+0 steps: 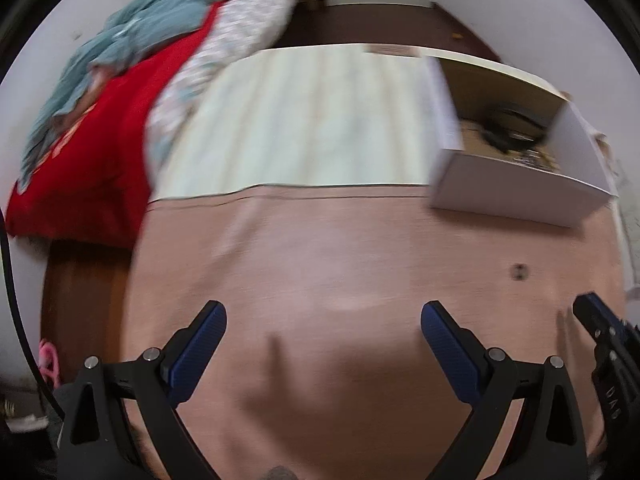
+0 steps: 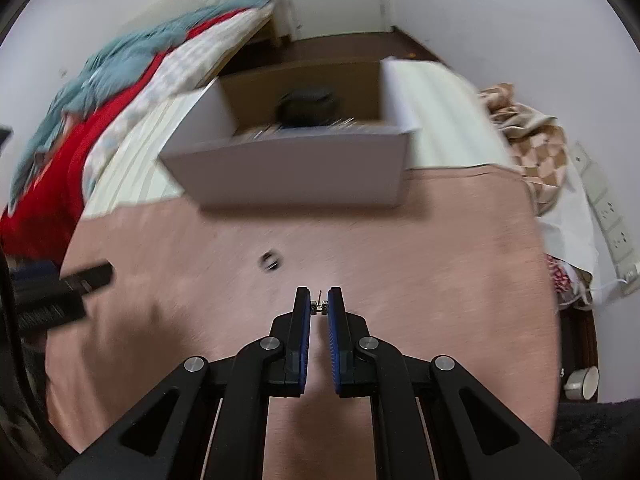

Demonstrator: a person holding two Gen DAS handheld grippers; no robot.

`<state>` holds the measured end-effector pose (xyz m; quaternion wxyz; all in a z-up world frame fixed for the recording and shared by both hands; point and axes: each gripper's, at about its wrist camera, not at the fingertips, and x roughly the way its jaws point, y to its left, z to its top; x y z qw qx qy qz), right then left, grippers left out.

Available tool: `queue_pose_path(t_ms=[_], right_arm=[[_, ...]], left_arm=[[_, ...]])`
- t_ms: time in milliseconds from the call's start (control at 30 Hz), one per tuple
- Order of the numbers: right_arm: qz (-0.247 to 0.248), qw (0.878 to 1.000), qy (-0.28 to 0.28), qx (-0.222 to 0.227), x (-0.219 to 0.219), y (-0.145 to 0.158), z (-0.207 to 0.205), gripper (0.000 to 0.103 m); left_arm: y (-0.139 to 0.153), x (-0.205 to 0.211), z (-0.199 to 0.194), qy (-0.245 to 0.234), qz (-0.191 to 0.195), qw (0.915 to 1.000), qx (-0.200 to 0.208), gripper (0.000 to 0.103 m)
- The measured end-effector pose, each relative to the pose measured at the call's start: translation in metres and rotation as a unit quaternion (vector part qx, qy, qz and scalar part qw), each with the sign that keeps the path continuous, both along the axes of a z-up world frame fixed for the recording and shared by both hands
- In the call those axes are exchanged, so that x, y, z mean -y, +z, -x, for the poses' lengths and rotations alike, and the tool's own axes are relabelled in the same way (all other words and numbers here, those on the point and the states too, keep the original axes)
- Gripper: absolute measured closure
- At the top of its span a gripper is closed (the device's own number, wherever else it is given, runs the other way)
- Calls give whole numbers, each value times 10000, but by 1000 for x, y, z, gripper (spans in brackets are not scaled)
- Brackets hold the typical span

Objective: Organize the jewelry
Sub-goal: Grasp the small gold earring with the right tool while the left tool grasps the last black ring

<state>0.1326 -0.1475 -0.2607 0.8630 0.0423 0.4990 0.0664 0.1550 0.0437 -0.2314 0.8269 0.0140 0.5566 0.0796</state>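
Right gripper (image 2: 319,307) w/ jaws clenched on a small metal earring (image 2: 319,306), pinched between the blue pads (image 2: 306,320) near their tips, above a pink cloth (image 2: 440,260) that covers the tabletop. Ahead of the jaws & a bit left, a second small dark jewelry piece (image 2: 270,261) lies loose on the cloth, apart from both grippers; blurred, type can't be told. Further ahead, an open white box (image 2: 288,172) sits at the cloth's far edge, w/ a round black case (image 2: 306,106) inside toward its back wall. Left gripper (image 1: 323,322) hovers over the bare cloth, jaws released & spread wide, nothing between them. Beyond its jaws to the left, red bedding (image 1: 96,140) & a grey-blue blanket (image 1: 160,12) are heaped. The box is ahead-right of those jaws.
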Motion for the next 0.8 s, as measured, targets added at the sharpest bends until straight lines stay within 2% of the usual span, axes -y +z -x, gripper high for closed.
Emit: queue_pose_path(t_ms=[133, 267, 433, 633, 667, 733, 800], right_arm=[[-26, 9994, -342, 97, 31, 12, -3, 94], [-29, 9980, -625, 109, 57, 13, -5, 94], [-113, 9963, -850, 24, 86, 6, -7, 94], [-196, 9950, -975, -7, 95, -4, -12, 94], [-209, 9949, -984, -10, 96, -4, -13, 94], [-221, 9948, -994, -3, 96, -6, -14, 94], [-238, 9946, -1008, 0, 96, -6, -15, 94]], left_arm=[[-11, 48, -11, -493, 181, 9986, -100, 3], [-20, 80, -20, -753, 267, 9966, -213, 3], [-28, 102, -27, -939, 294, 9946, -325, 4], [-34, 108, -30, -1099, 215, 9934, -257, 5], [-34, 108, -31, -1134, 204, 9931, -222, 8], [-34, 106, -32, -1172, 195, 9927, -226, 28], [-33, 105, -31, -1169, 303, 9925, -196, 36]])
